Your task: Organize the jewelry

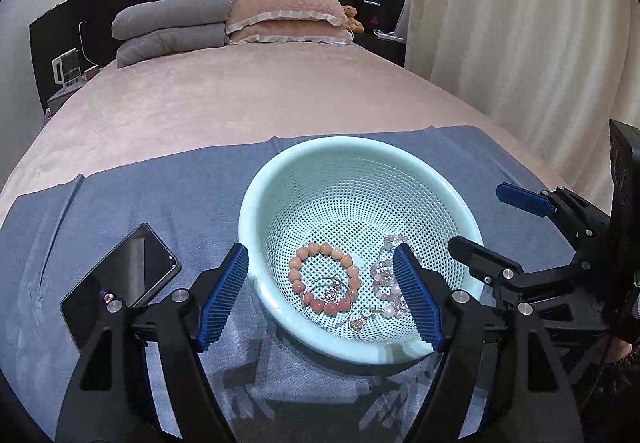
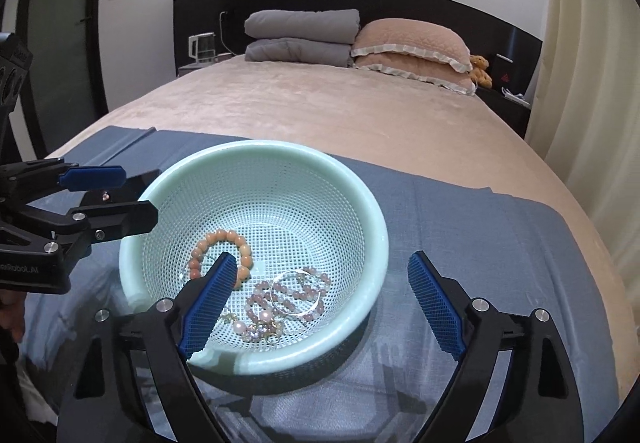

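A pale green perforated basket (image 1: 280,179) (image 2: 360,187) stands on a blue cloth (image 1: 140,195) (image 2: 480,227) on the bed. In it lie a peach bead bracelet (image 1: 298,261) (image 2: 200,247), a pink bead string with pearls (image 1: 382,279) (image 2: 260,289), a silver bangle (image 1: 340,317) (image 2: 294,309) and small charms (image 1: 356,323). My left gripper (image 1: 322,299) is open and empty, its jaws straddling the basket's near left rim. My right gripper (image 2: 320,307) is open and empty over the basket's near right rim. Each gripper shows in the other's view (image 1: 488,215) (image 2: 116,195).
A black phone (image 1: 124,275) lies on the cloth left of the basket. Folded grey quilts (image 1: 172,23) and pink pillows (image 1: 288,17) lie at the bed's head. A kettle (image 1: 66,69) stands on the left nightstand. Curtains (image 1: 520,43) hang on the right.
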Demonstrator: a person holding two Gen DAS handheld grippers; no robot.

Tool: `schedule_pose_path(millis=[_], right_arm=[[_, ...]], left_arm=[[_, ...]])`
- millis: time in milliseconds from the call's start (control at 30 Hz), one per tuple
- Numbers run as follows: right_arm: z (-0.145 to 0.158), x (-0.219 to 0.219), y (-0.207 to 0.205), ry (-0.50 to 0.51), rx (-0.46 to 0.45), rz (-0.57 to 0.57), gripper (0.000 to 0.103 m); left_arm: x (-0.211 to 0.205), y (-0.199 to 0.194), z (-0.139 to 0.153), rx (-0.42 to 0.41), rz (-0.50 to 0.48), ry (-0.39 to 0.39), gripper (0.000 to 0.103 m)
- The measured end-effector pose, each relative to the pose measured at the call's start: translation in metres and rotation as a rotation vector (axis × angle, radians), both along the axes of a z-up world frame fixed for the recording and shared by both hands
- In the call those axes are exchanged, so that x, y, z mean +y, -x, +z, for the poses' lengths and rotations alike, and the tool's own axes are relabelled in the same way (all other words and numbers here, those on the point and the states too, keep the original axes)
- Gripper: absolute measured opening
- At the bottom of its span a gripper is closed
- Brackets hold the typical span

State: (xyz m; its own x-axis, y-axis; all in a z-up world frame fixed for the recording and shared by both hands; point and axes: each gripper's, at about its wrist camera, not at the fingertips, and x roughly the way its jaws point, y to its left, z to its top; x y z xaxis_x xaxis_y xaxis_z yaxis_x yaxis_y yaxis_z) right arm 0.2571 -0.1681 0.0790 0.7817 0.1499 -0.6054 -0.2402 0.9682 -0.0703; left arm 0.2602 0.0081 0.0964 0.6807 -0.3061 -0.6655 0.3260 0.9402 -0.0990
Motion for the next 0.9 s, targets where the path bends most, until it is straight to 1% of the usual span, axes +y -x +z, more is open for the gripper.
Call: schedule_pose_path(millis=[33, 67, 133, 200, 267, 367, 500, 600, 700, 800, 833, 900], right_arm=[[0.003, -0.002, 0.004, -0.003, -0.005, -0.004, 0.083], [0.006, -0.003, 0.008, -0.005, -0.008, -0.009, 0.084], [0.011, -0.005, 0.018, -0.003, -0.018, -0.02, 0.084], [0.015, -0.006, 0.028, -0.006, -0.026, -0.027, 0.084], [0.02, -0.007, 0.038, -0.009, -0.037, -0.031, 0.084], [0.025, -0.008, 0.054, 0.0, -0.053, -0.038, 0.085], [0.031, -0.013, 0.075, -0.01, -0.069, -0.052, 0.086], [0.033, -0.015, 0.093, -0.017, -0.08, -0.069, 0.087], [0.031, -0.019, 0.112, -0.045, -0.08, -0.081, 0.088], [0.025, -0.022, 0.129, -0.092, -0.069, -0.099, 0.089], [0.021, -0.023, 0.135, -0.105, -0.061, -0.105, 0.089], [0.014, -0.023, 0.145, -0.125, -0.041, -0.115, 0.089]], left_arm=[[0.001, 0.004, 0.003, -0.005, 0.004, -0.002, 0.078], [0.002, 0.009, 0.006, -0.013, 0.014, -0.004, 0.084], [0.004, 0.02, 0.014, -0.04, 0.033, -0.003, 0.092], [0.005, 0.03, 0.019, -0.047, 0.032, 0.008, 0.092], [0.006, 0.04, 0.024, -0.062, 0.038, 0.009, 0.096], [0.006, 0.057, 0.027, -0.088, 0.054, -0.007, 0.097], [0.006, 0.079, 0.025, -0.088, 0.042, -0.021, 0.097], [0.008, 0.097, 0.021, -0.106, 0.042, -0.004, 0.097], [0.01, 0.119, 0.018, -0.151, 0.045, -0.01, 0.097], [0.005, 0.14, 0.013, -0.166, 0.047, -0.012, 0.097], [0.005, 0.148, 0.01, -0.156, 0.047, 0.003, 0.097], [0.005, 0.155, 0.002, -0.102, 0.041, 0.016, 0.097]])
